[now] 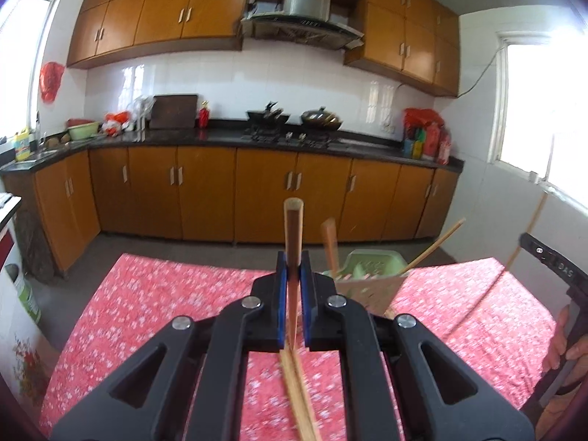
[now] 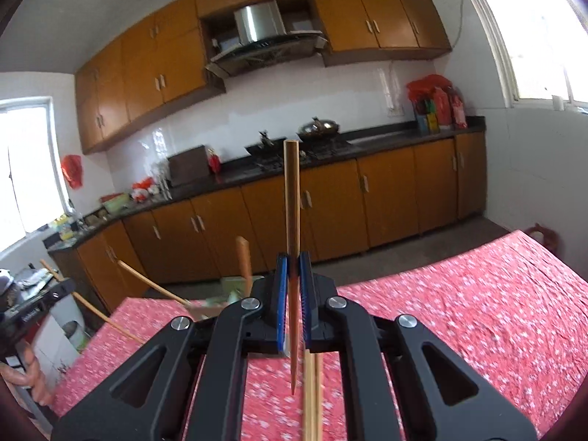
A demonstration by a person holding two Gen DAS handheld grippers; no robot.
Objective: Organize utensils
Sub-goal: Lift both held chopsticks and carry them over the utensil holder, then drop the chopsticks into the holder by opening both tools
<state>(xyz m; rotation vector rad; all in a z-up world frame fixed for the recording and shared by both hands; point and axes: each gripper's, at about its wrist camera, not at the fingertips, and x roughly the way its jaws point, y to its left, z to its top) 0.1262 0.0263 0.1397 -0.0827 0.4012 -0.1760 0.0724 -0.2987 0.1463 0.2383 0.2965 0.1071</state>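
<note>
In the left wrist view my left gripper point(image 1: 293, 261) is shut on a brown wooden chopstick point(image 1: 293, 228) that stands upright between the blue pads. Just right of it a green utensil holder point(image 1: 371, 266) sits on the red flowered table point(image 1: 147, 301), with chopsticks point(image 1: 433, 248) sticking out. In the right wrist view my right gripper point(image 2: 293, 261) is shut on another long chopstick point(image 2: 292, 202), thin end down. The holder point(image 2: 233, 286) shows partly behind its left finger. Loose chopsticks point(image 2: 312, 393) lie on the cloth below; blurred ones point(image 1: 299, 393) lie under the left gripper too.
A hand point(image 1: 560, 334) holding the other gripper's black body point(image 1: 555, 262) is at the right edge. Beyond the table's far edge is open floor, then brown kitchen cabinets point(image 1: 205, 191) and a dark counter point(image 1: 220, 136) with woks. A white appliance point(image 1: 18, 290) stands left.
</note>
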